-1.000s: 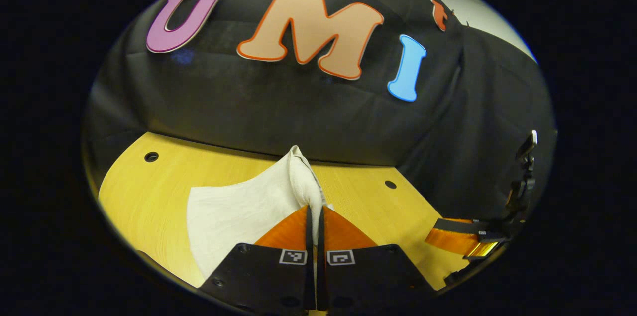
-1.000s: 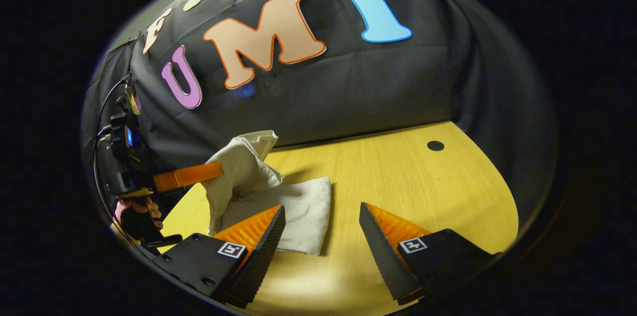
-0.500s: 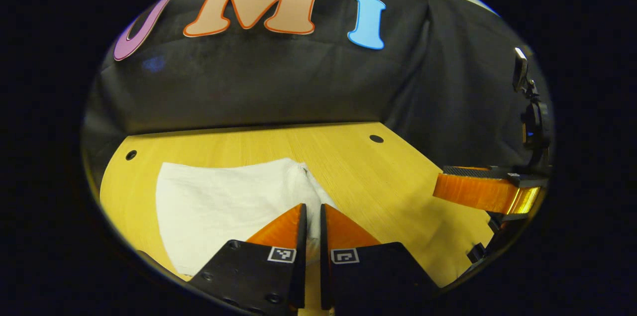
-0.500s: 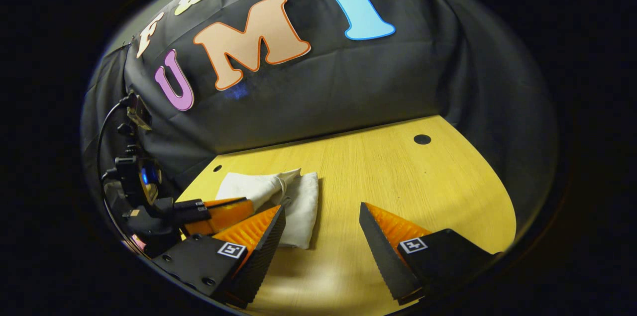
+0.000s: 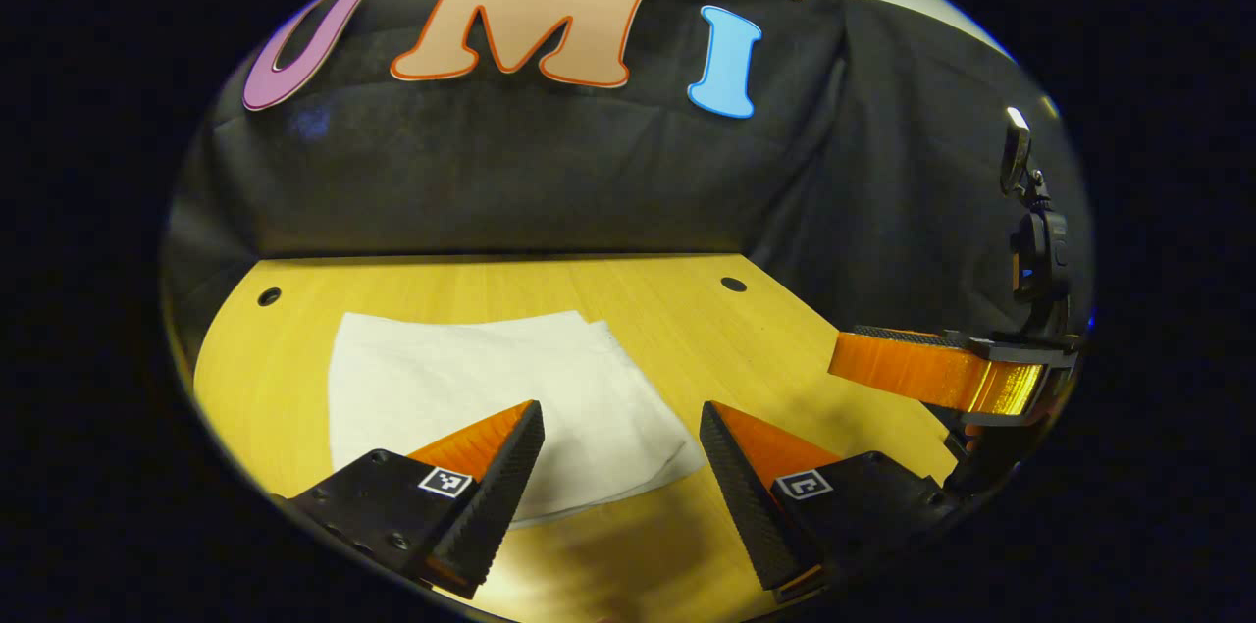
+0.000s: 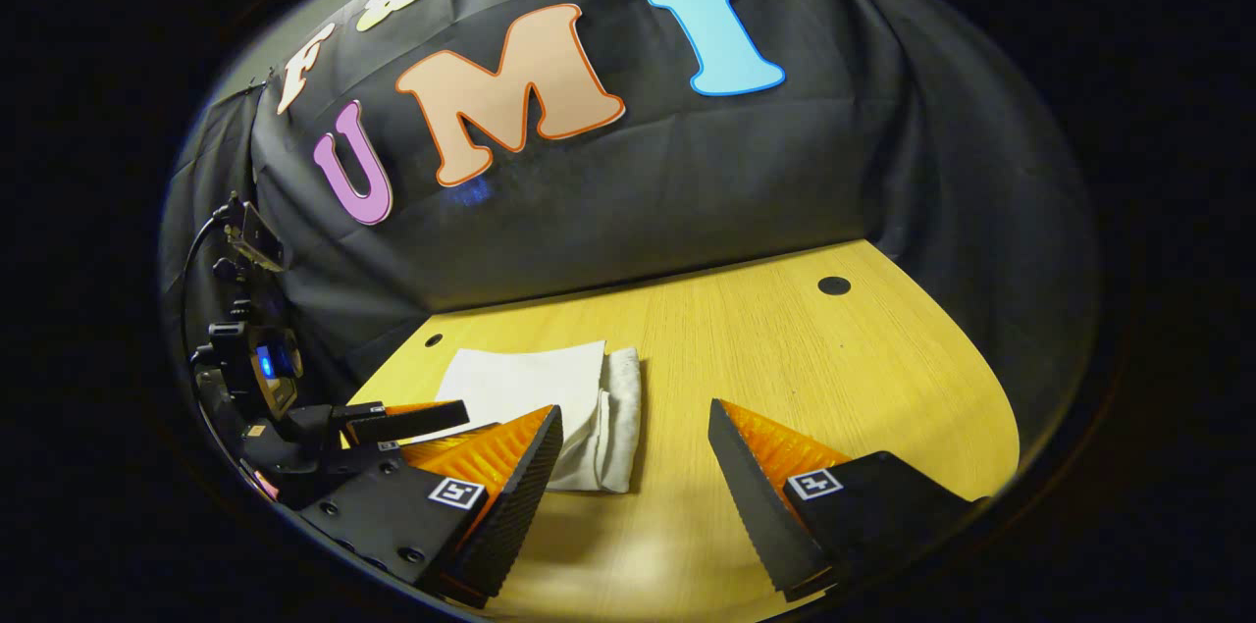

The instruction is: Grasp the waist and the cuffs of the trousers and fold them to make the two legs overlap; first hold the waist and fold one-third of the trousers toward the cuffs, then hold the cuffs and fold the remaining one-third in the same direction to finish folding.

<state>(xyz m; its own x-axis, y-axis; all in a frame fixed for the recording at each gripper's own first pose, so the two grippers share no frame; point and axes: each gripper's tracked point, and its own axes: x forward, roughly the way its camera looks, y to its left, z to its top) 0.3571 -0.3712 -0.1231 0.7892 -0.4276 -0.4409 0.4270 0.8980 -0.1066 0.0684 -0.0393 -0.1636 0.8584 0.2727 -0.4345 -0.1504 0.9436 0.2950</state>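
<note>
Left gripper [image 5: 618, 427] spread wide, grasping nothing, above folded white trousers [image 5: 491, 388] flat on wooden table [image 5: 785, 348]. Right gripper [image 6: 633, 432] spread, empty; trousers at its 11 o'clock. No legible labels.

Place: a staged recording booth, a lab-like setup and no lived-in room.
Walls: black cloth [image 6: 687, 172] hangs draped and creased behind and beside the work surface, closing it in.
Surface: a bare wooden table [image 5: 628, 309] with a light grain and round holes [image 5: 733, 285] drilled near its far edge.
Equipment: a hand-held gripper rig [image 6: 265, 388] with cables and a small lit blue light.
Lighting: dim, with a bright patch on the tabletop.
</note>
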